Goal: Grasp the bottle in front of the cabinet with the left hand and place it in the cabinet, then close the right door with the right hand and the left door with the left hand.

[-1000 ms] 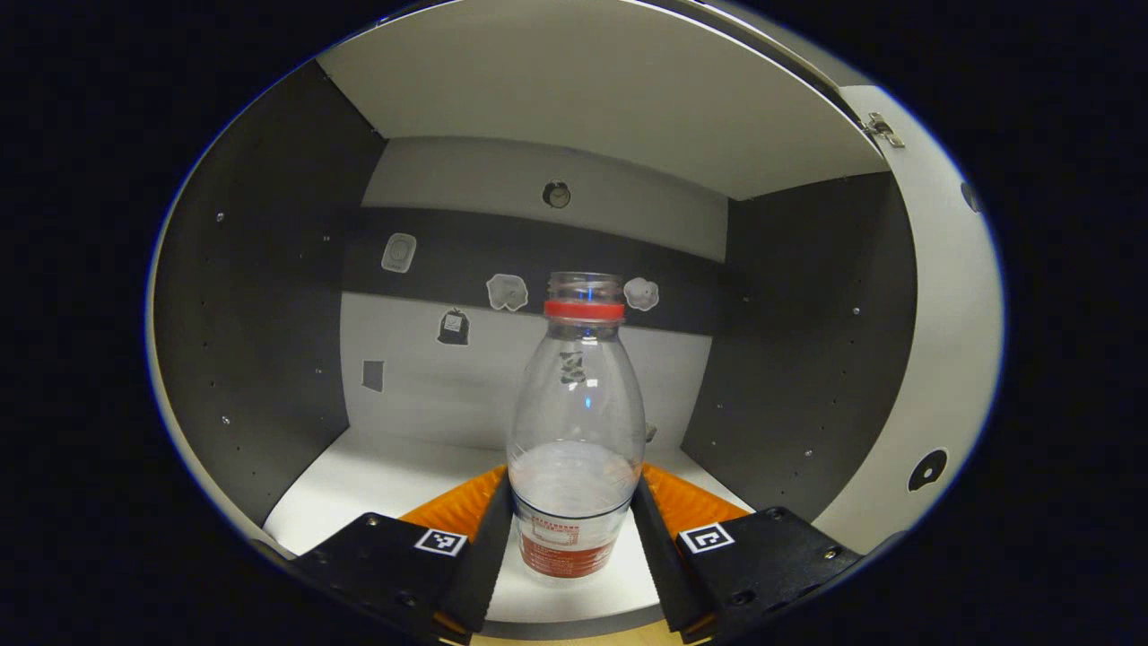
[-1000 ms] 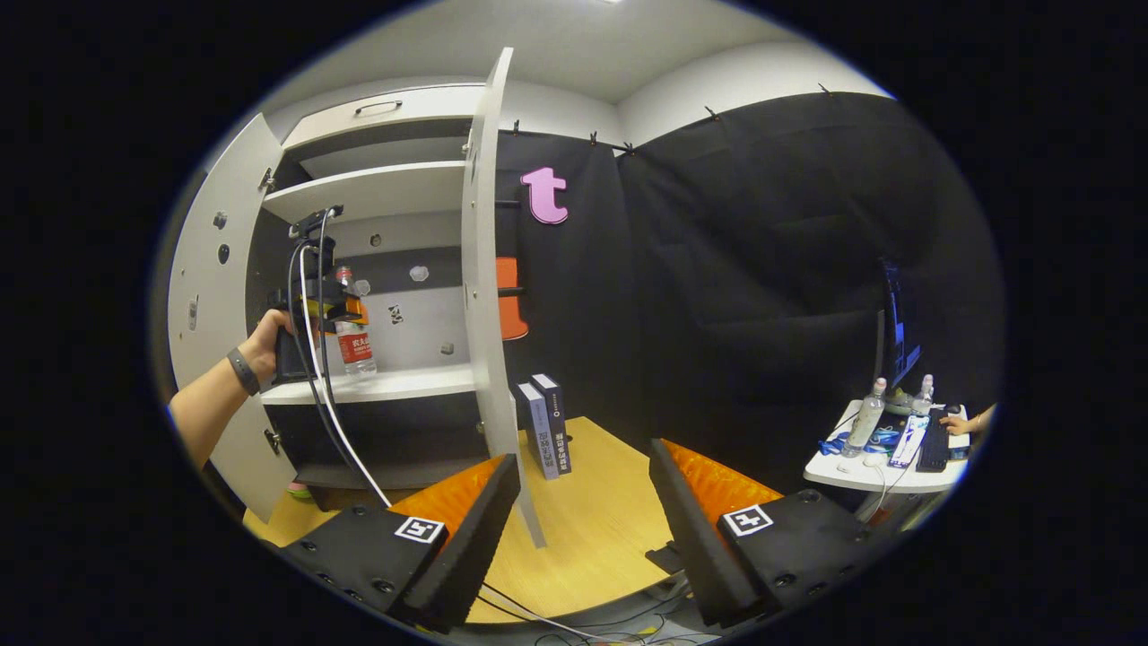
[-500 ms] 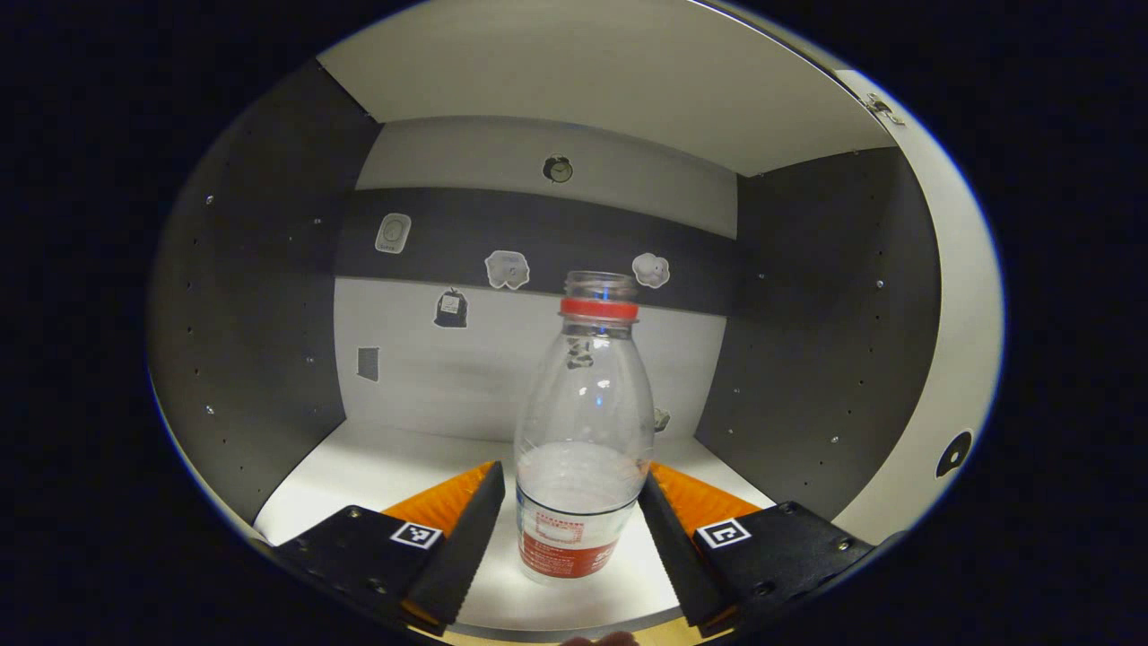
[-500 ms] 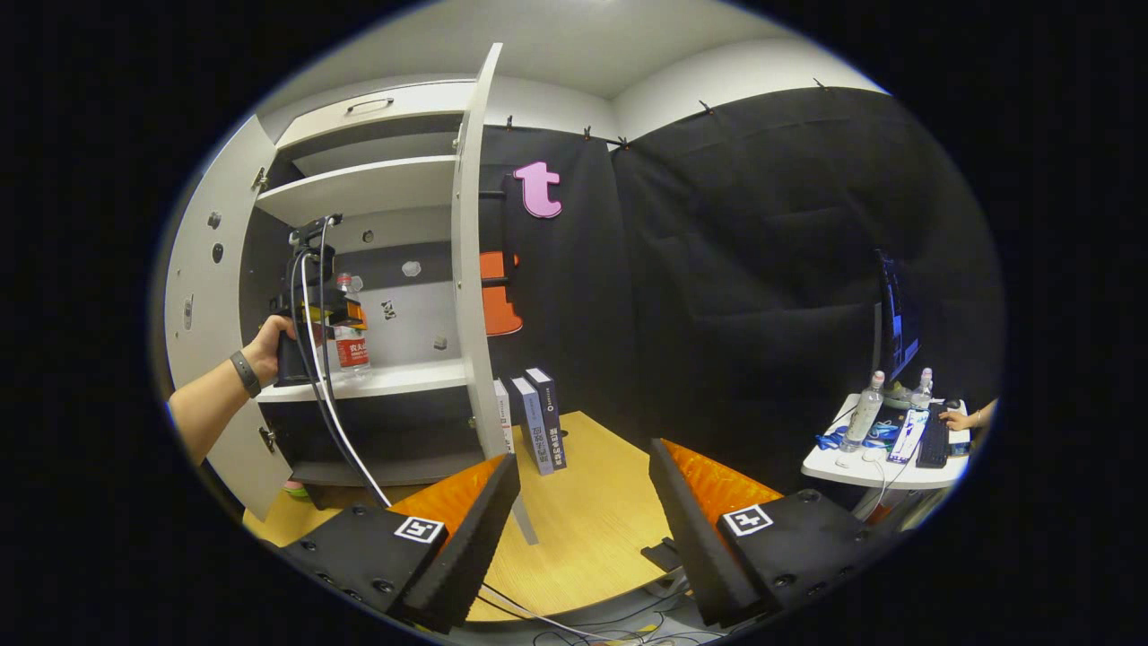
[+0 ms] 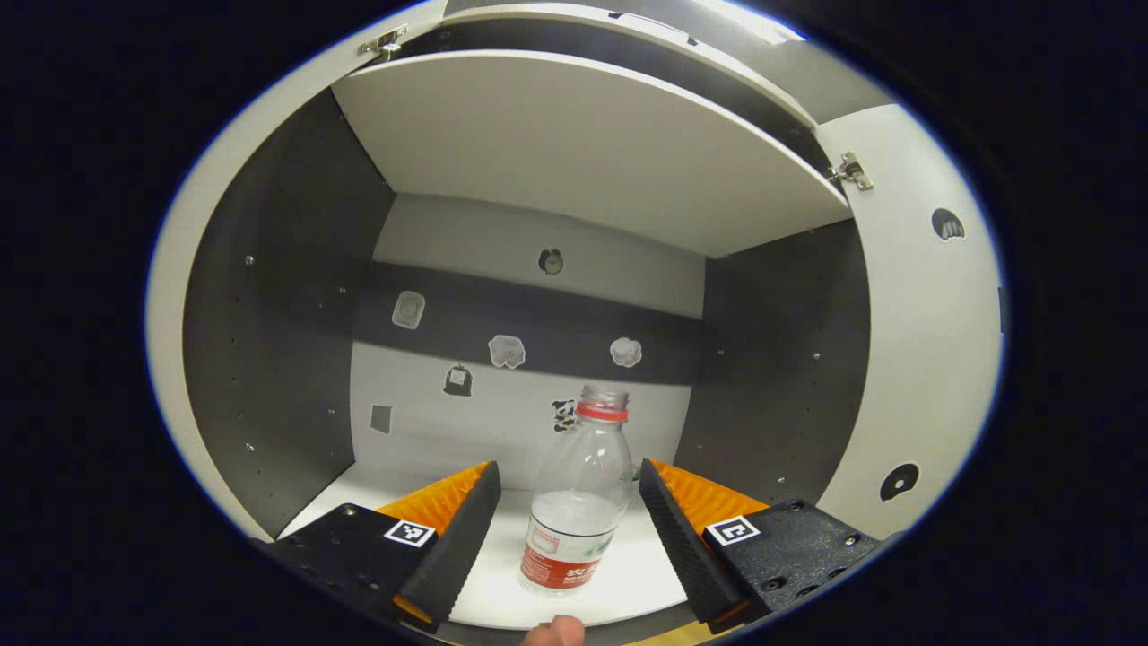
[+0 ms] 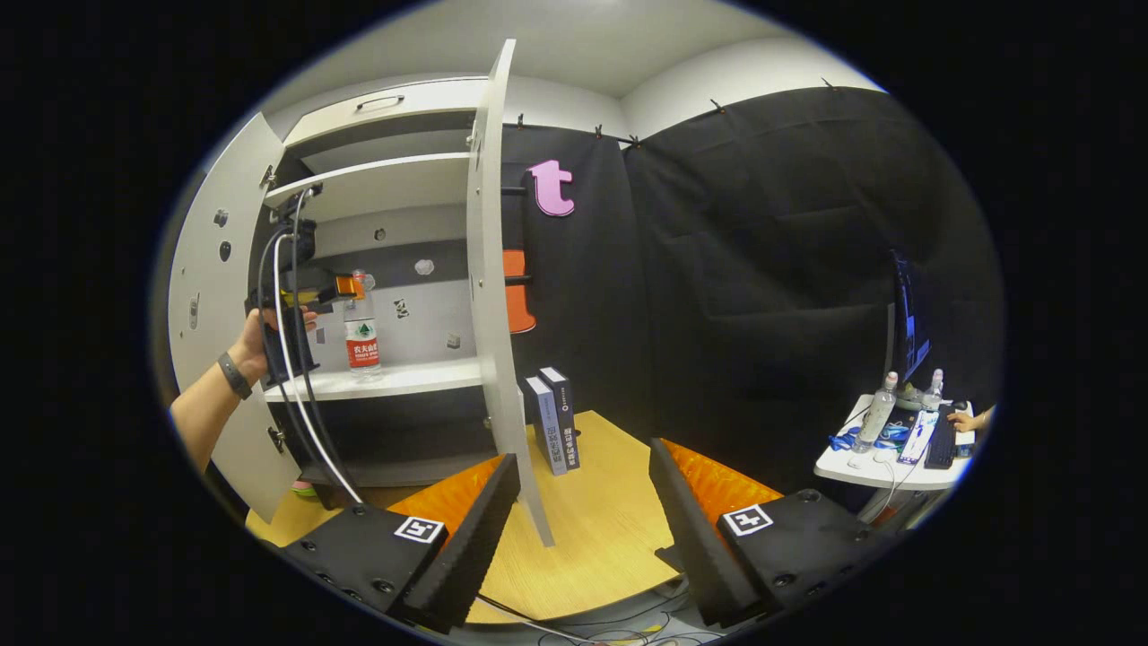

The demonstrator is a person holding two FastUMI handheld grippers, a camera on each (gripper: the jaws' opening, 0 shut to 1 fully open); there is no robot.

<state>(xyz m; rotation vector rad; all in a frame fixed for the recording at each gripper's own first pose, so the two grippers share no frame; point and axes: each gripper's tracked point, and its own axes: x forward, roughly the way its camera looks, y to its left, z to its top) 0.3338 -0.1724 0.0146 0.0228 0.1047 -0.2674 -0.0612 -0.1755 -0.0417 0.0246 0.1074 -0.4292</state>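
A clear plastic bottle [image 5: 577,502] with a red neck ring and red label stands upright on the white cabinet shelf [image 5: 377,489]. My left gripper [image 5: 567,520] is open, its fingers apart on either side of the bottle without touching it. In the right gripper view the bottle [image 6: 360,325] stands on the shelf [image 6: 421,377], with the left gripper [image 6: 336,289] held by a hand just left of it. The right door [image 6: 491,269] and the left door [image 6: 202,305] both stand open. My right gripper [image 6: 583,529] is open over the wooden floor, holding nothing.
Two dark books [image 6: 554,432] stand on the wooden floor [image 6: 592,520] beside the right door's foot. A small white table [image 6: 883,458] with bottles and a person's hand sits at far right. A cable [image 6: 300,395] hangs from the left gripper.
The left gripper has let go of the bottle, opened wider and drawn back from the shelf; the bottle now looks smaller and stands free. The right gripper barely moved.
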